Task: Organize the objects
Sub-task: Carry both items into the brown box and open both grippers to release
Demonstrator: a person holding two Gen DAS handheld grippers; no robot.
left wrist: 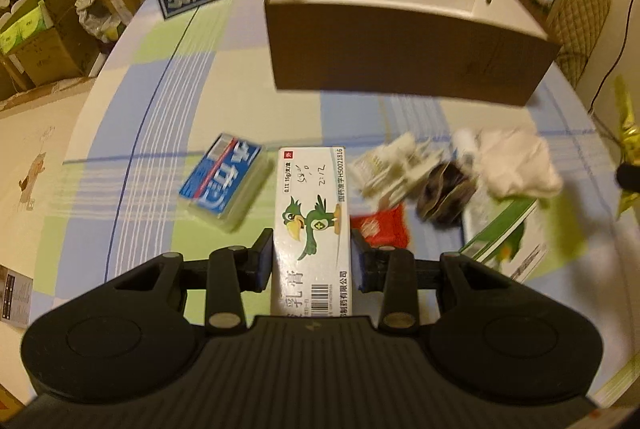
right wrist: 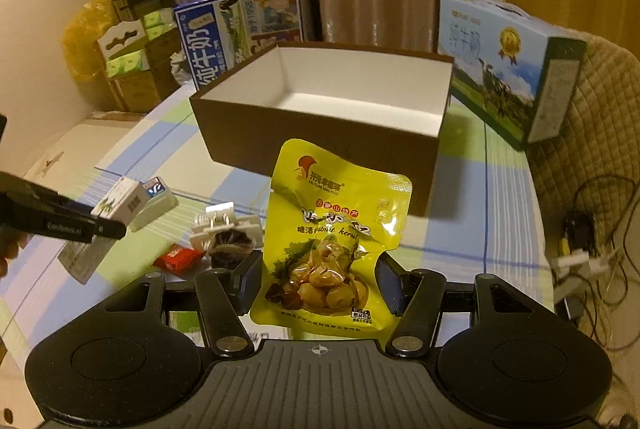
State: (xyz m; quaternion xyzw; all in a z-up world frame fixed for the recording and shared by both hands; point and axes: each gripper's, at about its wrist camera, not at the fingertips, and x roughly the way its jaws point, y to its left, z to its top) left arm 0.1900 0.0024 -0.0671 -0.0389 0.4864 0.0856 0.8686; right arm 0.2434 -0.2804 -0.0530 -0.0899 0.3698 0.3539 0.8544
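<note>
My left gripper (left wrist: 312, 253) is shut on a white ointment box with a green bird (left wrist: 312, 213), held above the table; it also shows in the right wrist view (right wrist: 120, 203). My right gripper (right wrist: 318, 279) is shut on a yellow chestnut snack pouch (right wrist: 334, 229), held upright in front of the open brown box (right wrist: 320, 133). The brown box (left wrist: 400, 57), white inside, stands at the far middle of the table. A blue gum pack (left wrist: 224, 185), a red packet (left wrist: 384, 229), white clips (left wrist: 396, 165), a dark pouch (left wrist: 444, 193) and white tissue (left wrist: 516, 165) lie on the checked tablecloth.
Two milk cartons stand behind the brown box, one at the left (right wrist: 240, 29) and one at the right (right wrist: 508, 69). A green-printed leaflet (left wrist: 508, 233) lies at the table's right. A quilted chair (right wrist: 592, 157) and cables are at the right; cardboard boxes (left wrist: 44, 41) at the left.
</note>
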